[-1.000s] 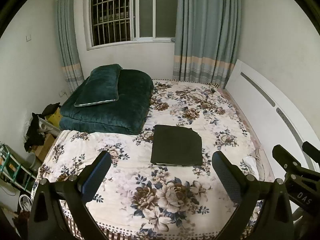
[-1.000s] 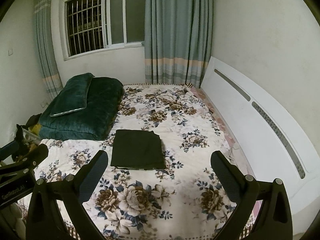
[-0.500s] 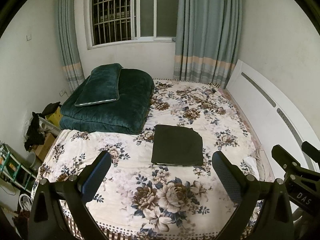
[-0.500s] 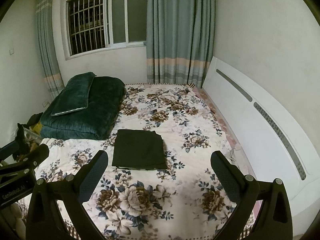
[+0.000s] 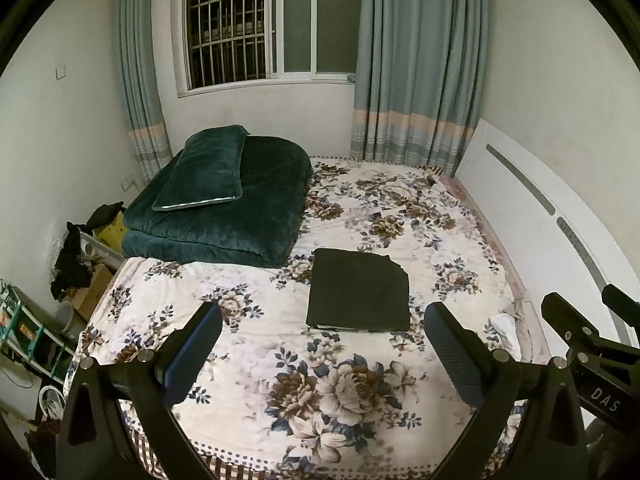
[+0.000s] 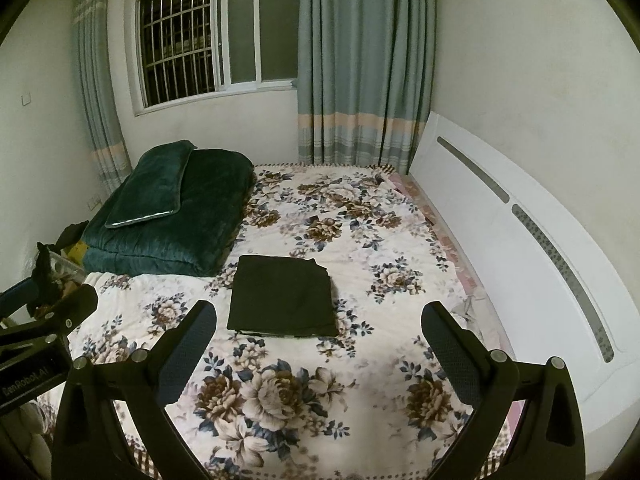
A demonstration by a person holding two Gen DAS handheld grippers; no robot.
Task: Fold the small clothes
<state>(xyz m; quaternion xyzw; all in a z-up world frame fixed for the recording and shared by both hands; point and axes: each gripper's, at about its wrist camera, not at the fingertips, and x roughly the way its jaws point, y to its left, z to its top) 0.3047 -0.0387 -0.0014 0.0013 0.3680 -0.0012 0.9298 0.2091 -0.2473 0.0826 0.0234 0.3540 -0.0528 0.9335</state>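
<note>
Left gripper [image 5: 322,344] held above a floral bedspread [image 5: 360,392], fingers spread wide with nothing between them.

A dark folded garment [image 5: 359,290] lies flat on the bedspread, a neat rectangle beyond the fingertips and well apart from them. Behind it to the left sits a folded dark green quilt [image 5: 256,216] with a matching pillow [image 5: 204,174] resting on top. A white headboard [image 5: 532,216] runs along the right side of the bed. Part of the right gripper [image 5: 592,340] shows at the right edge. A barred window [image 5: 248,24] with grey-green curtains [image 5: 420,60] fills the far wall, and clutter [image 5: 76,256] stands on the floor at left.
</note>
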